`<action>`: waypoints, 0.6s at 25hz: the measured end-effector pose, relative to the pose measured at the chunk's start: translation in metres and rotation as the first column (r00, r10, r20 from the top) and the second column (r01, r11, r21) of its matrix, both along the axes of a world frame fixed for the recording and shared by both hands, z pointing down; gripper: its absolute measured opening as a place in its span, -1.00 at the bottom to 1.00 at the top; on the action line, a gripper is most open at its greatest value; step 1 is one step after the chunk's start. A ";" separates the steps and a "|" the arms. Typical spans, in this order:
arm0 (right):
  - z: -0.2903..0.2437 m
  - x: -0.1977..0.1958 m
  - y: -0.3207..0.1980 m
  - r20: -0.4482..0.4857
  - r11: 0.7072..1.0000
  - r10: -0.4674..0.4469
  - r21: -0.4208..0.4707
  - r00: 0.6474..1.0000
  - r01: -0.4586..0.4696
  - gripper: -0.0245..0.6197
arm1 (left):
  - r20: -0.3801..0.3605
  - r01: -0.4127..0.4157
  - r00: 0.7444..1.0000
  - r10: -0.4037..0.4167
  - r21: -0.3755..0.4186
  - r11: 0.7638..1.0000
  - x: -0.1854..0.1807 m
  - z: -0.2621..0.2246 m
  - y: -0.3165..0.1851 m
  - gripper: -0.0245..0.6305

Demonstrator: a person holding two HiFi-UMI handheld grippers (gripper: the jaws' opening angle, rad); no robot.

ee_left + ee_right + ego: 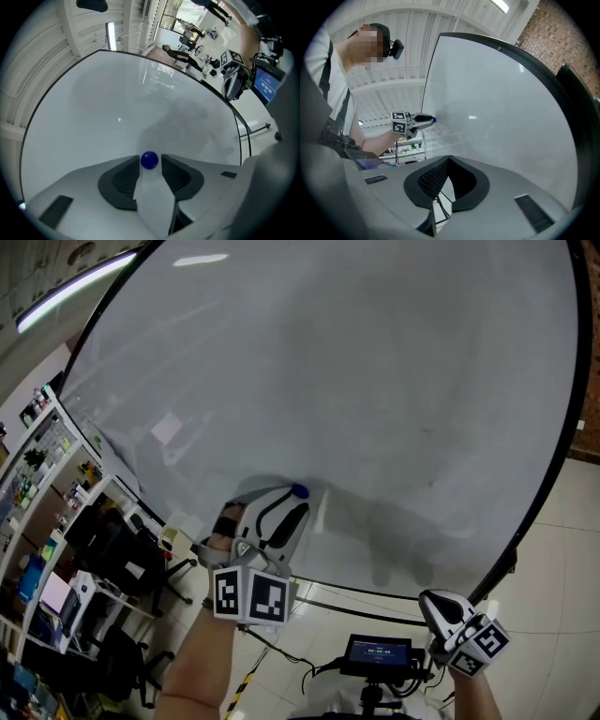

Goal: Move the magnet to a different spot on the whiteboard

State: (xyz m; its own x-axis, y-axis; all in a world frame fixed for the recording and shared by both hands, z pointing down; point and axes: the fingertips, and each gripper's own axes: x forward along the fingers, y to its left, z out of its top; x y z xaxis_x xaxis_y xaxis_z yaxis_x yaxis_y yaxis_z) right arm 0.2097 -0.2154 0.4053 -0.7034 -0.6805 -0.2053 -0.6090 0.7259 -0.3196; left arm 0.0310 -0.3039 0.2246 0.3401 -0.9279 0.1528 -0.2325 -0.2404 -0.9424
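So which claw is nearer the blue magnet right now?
Left. The left claw sits open around the magnet; the right claw hangs low, off the whiteboard.

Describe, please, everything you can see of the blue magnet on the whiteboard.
The magnet is a small, round, glossy dark-blue knob, plastic by its look. It sits on the whiteboard, right between the jaw tips of the left gripper, whose jaws stand apart and seem not to press it.

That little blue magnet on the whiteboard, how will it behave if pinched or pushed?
The magnet looks small, round and glossy, so probably light but slippery to pinch. It clings to the upright whiteboard, so a push likely slides it.
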 end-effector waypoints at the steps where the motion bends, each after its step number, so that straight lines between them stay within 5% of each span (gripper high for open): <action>1: 0.000 0.000 0.000 0.000 1.000 0.001 -0.001 1.000 -0.001 -0.82 | 0.013 0.005 1.000 -0.005 0.006 1.000 0.000 -0.001 -0.001 -0.38; 9: 0.001 0.007 0.003 0.002 1.000 0.020 -0.003 1.000 -0.020 -0.82 | 0.130 0.019 0.991 -0.025 0.044 0.999 0.005 0.001 -0.007 -0.39; 15: 0.003 0.011 0.010 -0.010 1.000 0.029 -0.009 1.000 -0.029 -0.82 | 0.138 0.028 0.990 -0.036 0.060 0.998 0.006 0.002 -0.006 -0.44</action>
State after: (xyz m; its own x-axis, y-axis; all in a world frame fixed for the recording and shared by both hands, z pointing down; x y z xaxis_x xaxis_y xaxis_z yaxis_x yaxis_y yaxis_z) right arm 0.2208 -0.2057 0.4081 -0.6852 -0.7026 -0.1921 -0.6328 0.7048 -0.3205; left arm 0.0371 -0.3103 0.2264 0.2894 -0.9466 0.1421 -0.1048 -0.1789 -0.9783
